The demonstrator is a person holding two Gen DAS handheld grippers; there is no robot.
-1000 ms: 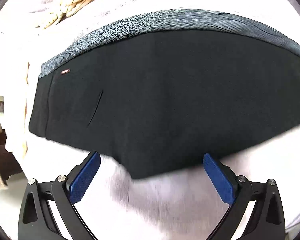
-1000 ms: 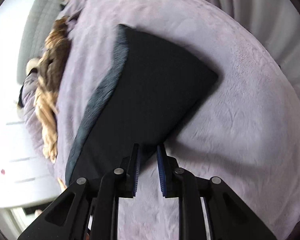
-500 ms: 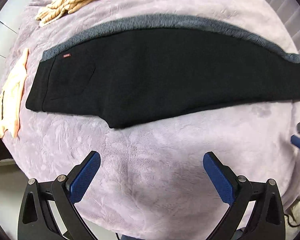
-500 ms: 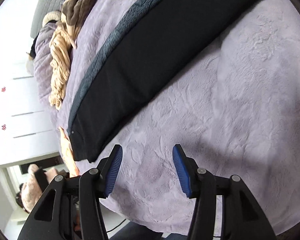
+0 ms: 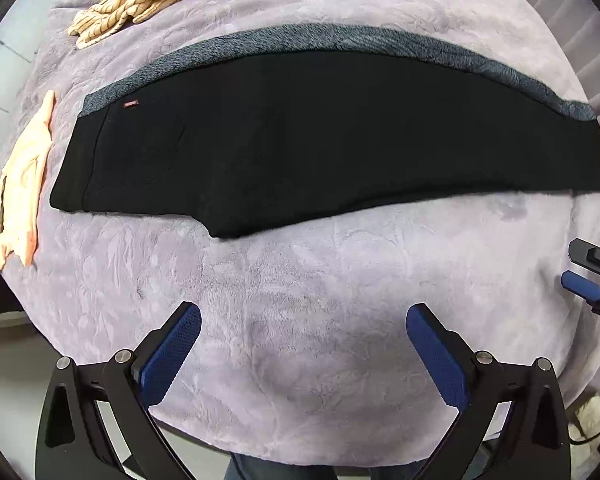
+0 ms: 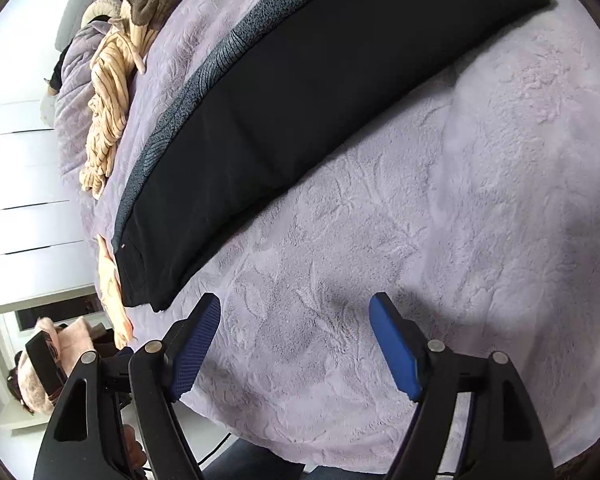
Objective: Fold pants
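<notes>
The pants are matt black cloth, and the blanket under them is soft, fuzzy lilac fleece.

You are wearing dark blue trousers; your left gripper and right gripper are showing black frames, silver screws, blue pads.
</notes>
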